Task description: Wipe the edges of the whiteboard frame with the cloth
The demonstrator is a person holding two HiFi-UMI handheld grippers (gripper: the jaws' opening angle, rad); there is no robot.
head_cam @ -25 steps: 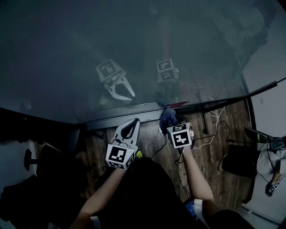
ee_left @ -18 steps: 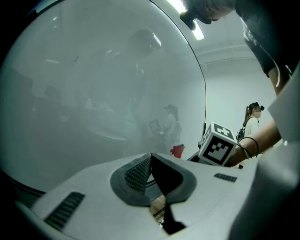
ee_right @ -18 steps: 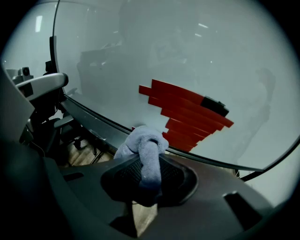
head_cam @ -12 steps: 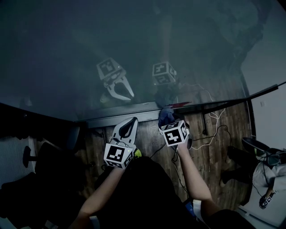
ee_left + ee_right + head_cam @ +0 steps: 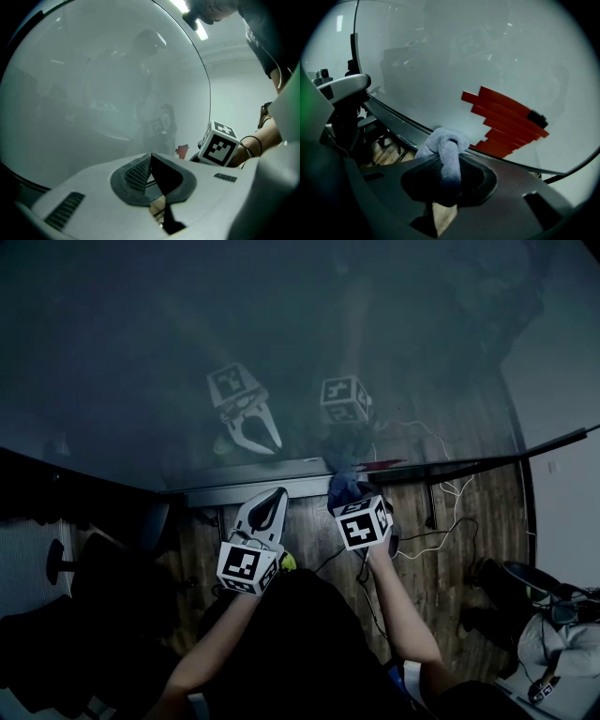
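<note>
A blue-grey cloth [image 5: 446, 146] is pinched between the fingers of the right gripper [image 5: 449, 174], rolled into a narrow band. Its long axis runs along the fingers, and its bunched end points forward at the lower bar of the whiteboard frame [image 5: 392, 121]. In the head view the cloth [image 5: 343, 487] is seen at that lower bar [image 5: 246, 487], just left of a stepped stack of red strips [image 5: 506, 121] on the whiteboard [image 5: 281, 343]; whether it touches the frame cannot be told. The left gripper [image 5: 277, 499] is held to the left of the right gripper [image 5: 346, 497], just below the same bar, with its tip aimed at the board. Its fingers [image 5: 138, 171] are pressed together with nothing between them. A wooden floor [image 5: 473, 507] with loose cables [image 5: 439, 532] is seen under the board.
</note>
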